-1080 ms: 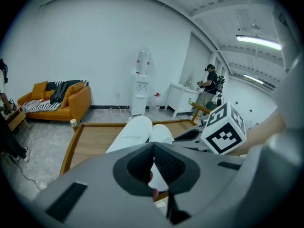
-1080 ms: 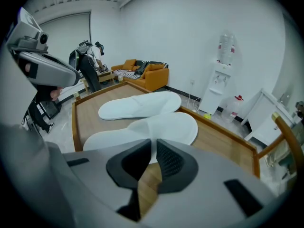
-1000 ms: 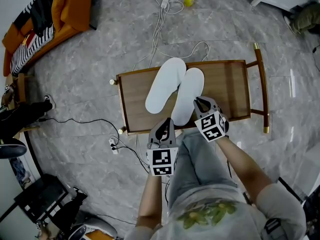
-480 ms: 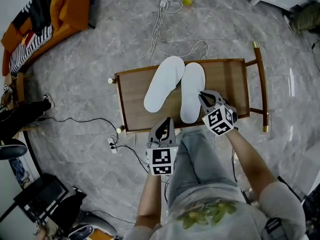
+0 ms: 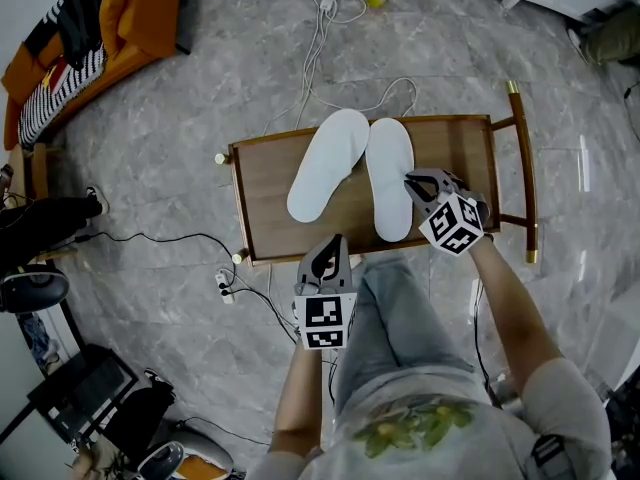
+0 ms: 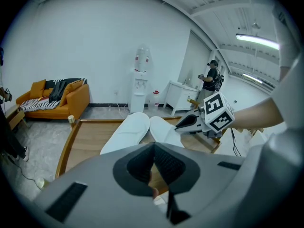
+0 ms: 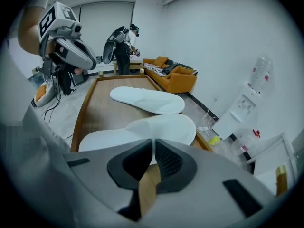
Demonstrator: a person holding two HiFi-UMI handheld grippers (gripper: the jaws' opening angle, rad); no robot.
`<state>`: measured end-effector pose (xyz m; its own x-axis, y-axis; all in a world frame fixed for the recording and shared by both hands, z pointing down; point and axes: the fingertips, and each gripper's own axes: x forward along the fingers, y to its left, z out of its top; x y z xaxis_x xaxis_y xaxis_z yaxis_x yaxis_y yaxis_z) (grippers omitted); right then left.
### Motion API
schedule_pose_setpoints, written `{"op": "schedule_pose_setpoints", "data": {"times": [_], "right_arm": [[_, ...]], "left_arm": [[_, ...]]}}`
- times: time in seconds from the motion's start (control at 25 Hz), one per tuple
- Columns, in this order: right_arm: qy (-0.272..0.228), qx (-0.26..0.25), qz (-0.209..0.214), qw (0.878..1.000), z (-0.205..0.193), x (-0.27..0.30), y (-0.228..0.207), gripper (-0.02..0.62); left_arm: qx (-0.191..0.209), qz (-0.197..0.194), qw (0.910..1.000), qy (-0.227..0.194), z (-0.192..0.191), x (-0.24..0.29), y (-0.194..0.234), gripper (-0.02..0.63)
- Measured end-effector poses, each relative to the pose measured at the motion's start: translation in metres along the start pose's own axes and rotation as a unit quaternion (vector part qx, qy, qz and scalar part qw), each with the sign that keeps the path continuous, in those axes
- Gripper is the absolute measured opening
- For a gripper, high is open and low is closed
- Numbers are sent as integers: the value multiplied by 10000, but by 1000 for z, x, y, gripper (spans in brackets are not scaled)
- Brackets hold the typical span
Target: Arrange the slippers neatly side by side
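Two white slippers lie on a low wooden table [image 5: 270, 183]. The left slipper [image 5: 325, 163] is tilted, its heel toward the left. The right slipper [image 5: 390, 190] lies about straight, and the two toes nearly touch. At that slipper's right edge sits my right gripper [image 5: 410, 180]; its jaws have just been closing, and in the right gripper view [image 7: 153, 144] the slipper's thin edge [image 7: 142, 129] lies pinched between the tips. My left gripper [image 5: 337, 240] hovers shut and empty over the table's front edge, its tips [image 6: 154, 148] meeting in its own view.
Cables [image 5: 320, 38] and a power strip [image 5: 227, 290] lie on the marble floor around the table. An orange sofa [image 5: 100, 38] stands at the far left. A brass-tipped rail [image 5: 525, 168] runs along the table's right end. Another person [image 6: 209, 77] stands far back.
The right slipper's heel has swung to the right with my right gripper, so it went from tilted to about straight. The left gripper and the left slipper stayed put.
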<state>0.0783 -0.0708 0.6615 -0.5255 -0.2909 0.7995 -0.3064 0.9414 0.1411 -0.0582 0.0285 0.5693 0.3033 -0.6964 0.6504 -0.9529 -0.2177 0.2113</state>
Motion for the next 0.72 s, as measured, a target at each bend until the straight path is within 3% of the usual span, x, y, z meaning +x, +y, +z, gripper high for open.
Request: {"op": "schedule_pose_setpoints", "data": {"times": [0.32,0.44,0.72], "right_arm": [[52,101,126,9999,-6,4,-2,29],[32,250,128,9996,-4,3,-2,59],[-347,1228,24,9918,7,-19,-6,149]], "left_arm": [[-35,-19,10000,44,-3,3,-2,15],[-33,-34,10000,60,-3,3,-2,15],[-43,12,10000,3,1,0,-3,15]]}}
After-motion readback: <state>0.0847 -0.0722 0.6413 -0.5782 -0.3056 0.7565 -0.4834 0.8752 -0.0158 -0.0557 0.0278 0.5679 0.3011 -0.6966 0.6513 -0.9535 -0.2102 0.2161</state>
